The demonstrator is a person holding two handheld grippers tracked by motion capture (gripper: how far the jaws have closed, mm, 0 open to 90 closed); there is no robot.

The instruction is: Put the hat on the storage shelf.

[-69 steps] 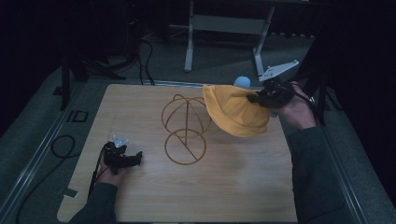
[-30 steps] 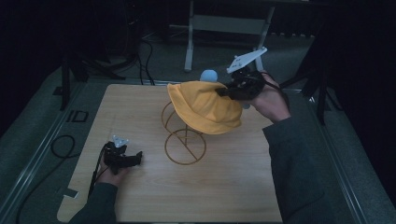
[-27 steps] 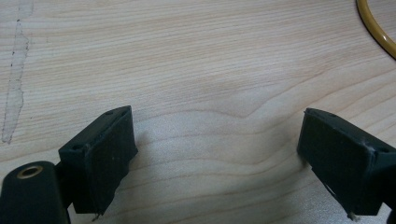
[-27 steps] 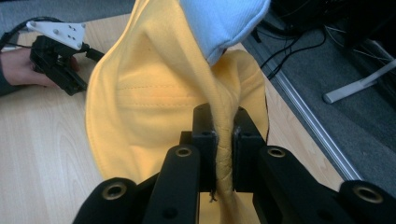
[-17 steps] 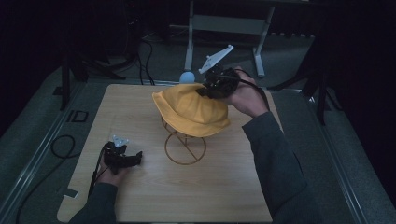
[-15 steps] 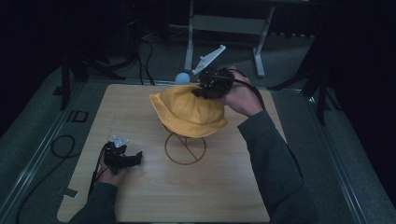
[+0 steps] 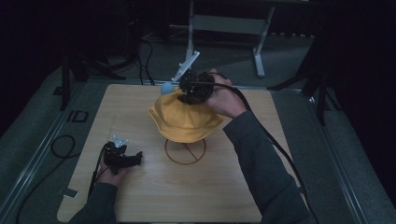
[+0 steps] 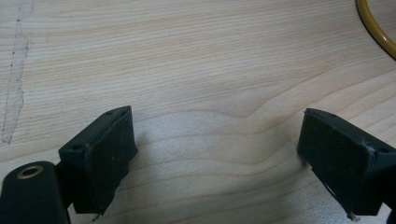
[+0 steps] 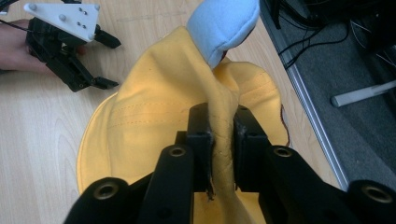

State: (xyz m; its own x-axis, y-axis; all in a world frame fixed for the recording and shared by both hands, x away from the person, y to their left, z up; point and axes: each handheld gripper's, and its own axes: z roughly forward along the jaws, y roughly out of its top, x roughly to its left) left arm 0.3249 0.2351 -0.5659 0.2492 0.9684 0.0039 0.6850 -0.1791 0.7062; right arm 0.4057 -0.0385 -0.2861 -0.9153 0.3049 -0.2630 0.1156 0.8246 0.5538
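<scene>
Right arm stretched forward across table (image 7: 140, 196); right gripper (image 7: 192, 92) pinches fold of hat (image 7: 184, 119) at crown, hat draped atop stand (image 7: 185, 151). Left hand (image 7: 112, 171) rests near table's left edge; left gripper (image 7: 122, 157) jaws spread wide, empty.

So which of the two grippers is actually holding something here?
The right gripper: its fingers pinch a fold of the yellow hat over the wire stand. The left gripper rests open on the table, with nothing between its fingers.
</scene>
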